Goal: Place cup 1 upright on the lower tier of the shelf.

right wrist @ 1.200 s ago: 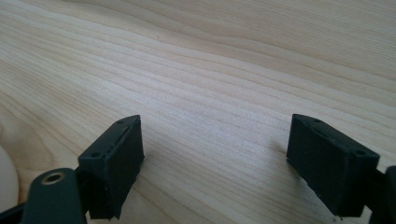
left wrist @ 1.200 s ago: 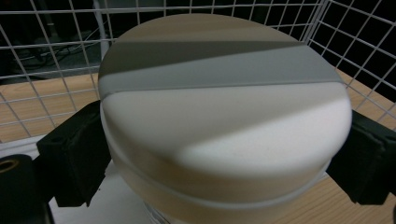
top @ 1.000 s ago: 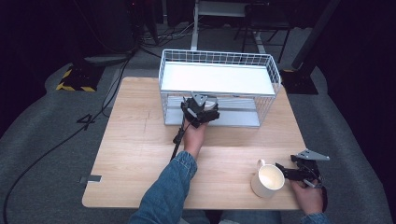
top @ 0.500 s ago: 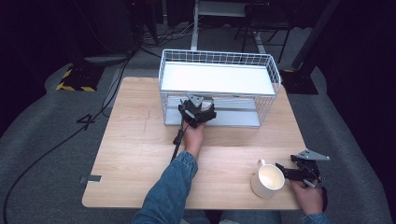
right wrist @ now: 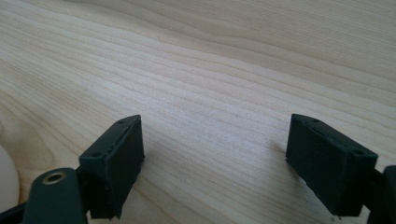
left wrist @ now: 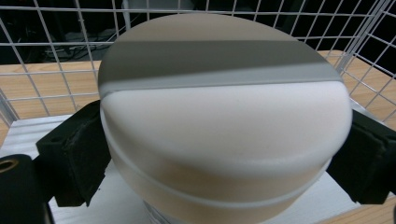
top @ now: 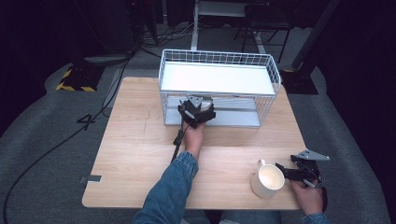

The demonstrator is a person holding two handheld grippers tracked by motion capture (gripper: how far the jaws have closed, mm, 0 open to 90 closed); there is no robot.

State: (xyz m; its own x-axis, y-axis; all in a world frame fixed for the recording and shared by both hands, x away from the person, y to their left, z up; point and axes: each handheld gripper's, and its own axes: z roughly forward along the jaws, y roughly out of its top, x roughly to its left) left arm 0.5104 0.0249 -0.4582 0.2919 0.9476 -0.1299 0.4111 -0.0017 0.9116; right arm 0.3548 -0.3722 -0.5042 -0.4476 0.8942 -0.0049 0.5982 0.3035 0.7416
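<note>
The left gripper (top: 196, 111) holds a white cup (left wrist: 224, 140) between its two black pads (left wrist: 74, 163), which press on the cup's sides, at the open front of the white wire rack (top: 219, 60) at the far side of the wooden table (top: 130, 140). The right gripper (top: 294, 172) rests near the table's right front corner with its jaws spread apart and nothing between them, just beside a white mug (top: 267, 179) that stands upright on the table.

a lab or studio: dark curtained surround, floor cables (top: 56, 144), hazard tape (top: 74, 87).

Wire rack (top: 275, 79) walls around held cup (left wrist: 224, 135)
</note>
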